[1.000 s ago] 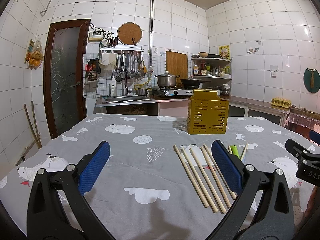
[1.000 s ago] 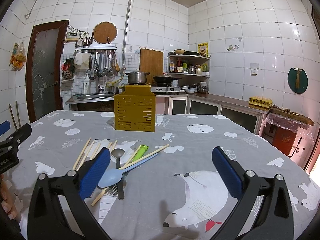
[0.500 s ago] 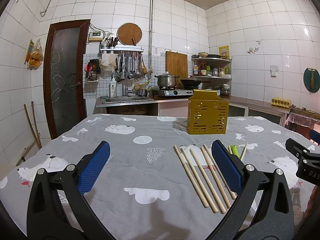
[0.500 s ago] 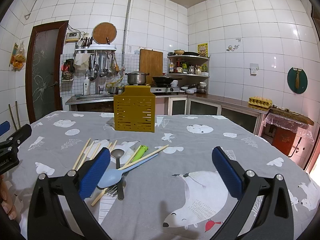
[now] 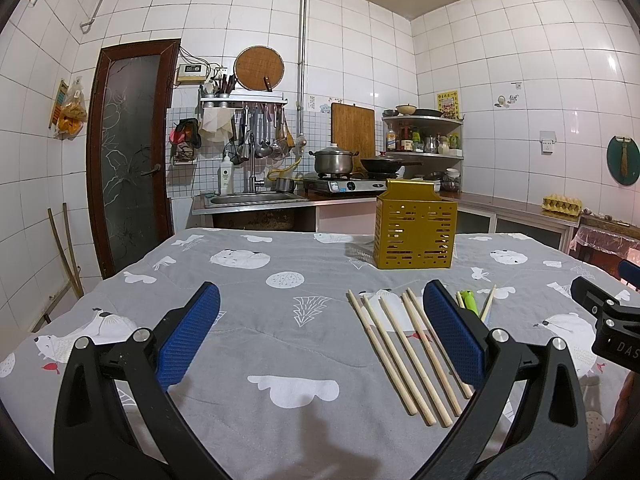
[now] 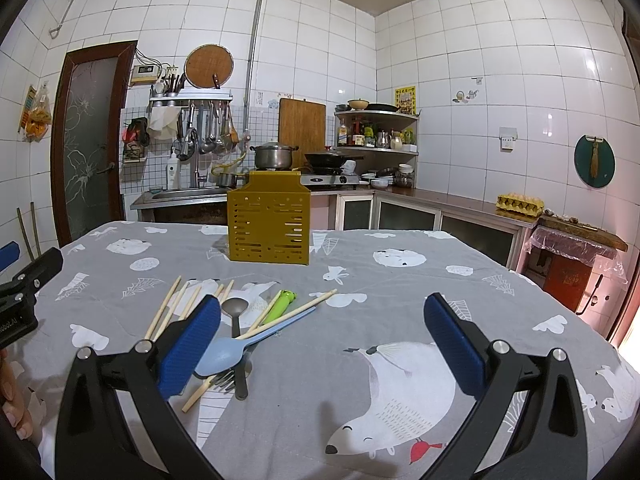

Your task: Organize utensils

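A yellow slotted utensil holder (image 5: 414, 235) stands upright near the far middle of the table; it also shows in the right wrist view (image 6: 269, 224). Several wooden chopsticks (image 5: 404, 350) lie side by side in front of it. In the right wrist view a blue spoon (image 6: 232, 350), a grey metal spoon (image 6: 236, 322), a fork (image 6: 222, 380), a green-handled utensil (image 6: 280, 304) and more chopsticks (image 6: 172, 310) lie in a loose pile. My left gripper (image 5: 320, 334) is open and empty above the cloth. My right gripper (image 6: 322, 336) is open and empty, right of the pile.
The table wears a grey cloth with white animal prints (image 6: 400, 360). Behind it are a sink counter (image 5: 256, 200), a stove with a pot (image 5: 334, 162) and a corner shelf (image 6: 376, 128). A door (image 5: 128, 152) is at the left.
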